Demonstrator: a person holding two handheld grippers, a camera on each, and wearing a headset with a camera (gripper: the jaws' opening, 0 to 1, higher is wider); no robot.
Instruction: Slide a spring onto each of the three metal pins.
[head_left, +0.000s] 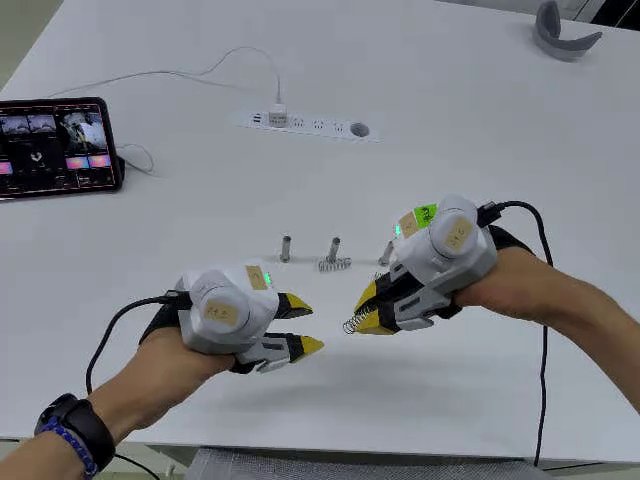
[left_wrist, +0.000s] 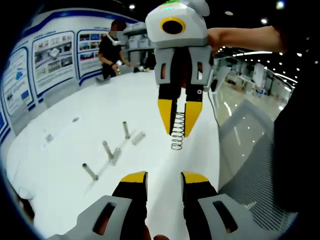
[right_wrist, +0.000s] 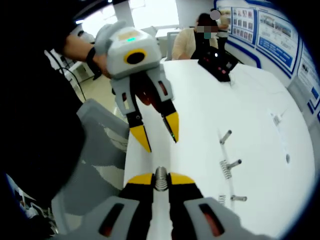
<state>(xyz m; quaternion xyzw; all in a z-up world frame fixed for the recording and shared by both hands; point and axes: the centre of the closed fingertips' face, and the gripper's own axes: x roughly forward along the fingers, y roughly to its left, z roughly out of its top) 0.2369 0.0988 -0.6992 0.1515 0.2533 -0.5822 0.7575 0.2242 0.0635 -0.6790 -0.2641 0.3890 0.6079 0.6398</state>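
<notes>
Spring (left_wrist: 177, 132) is up off the table (head_left: 450, 120), clamped by one end in the right gripper (head_left: 366, 310). Its jaws are squeezed together on the coil. The rest of the spring pokes straight out past the yellow tips, so its long axis runs on from the jaws, slanting low over the table.

That free end aims at the left gripper (head_left: 306, 324), which faces it nose to nose with its jaws apart and nothing between them.

Now the pins (head_left: 333, 247): all three stand upright in a row and look bare. From the right gripper they sit off to the right of its jaws, not in front of them. The nearest pin (head_left: 386, 252) is just beside that gripper's body. From the left gripper they lie ahead and to the left, clearly further off, so the right gripper is nearer.

A loose spring (head_left: 335, 264) lies flat just beside the middle pin.

Here's the crux as I read it: the spring lies nearly flat while the pins point up. The open end would have to swing round to the right and tip over a pin top before it can drop on.
</notes>
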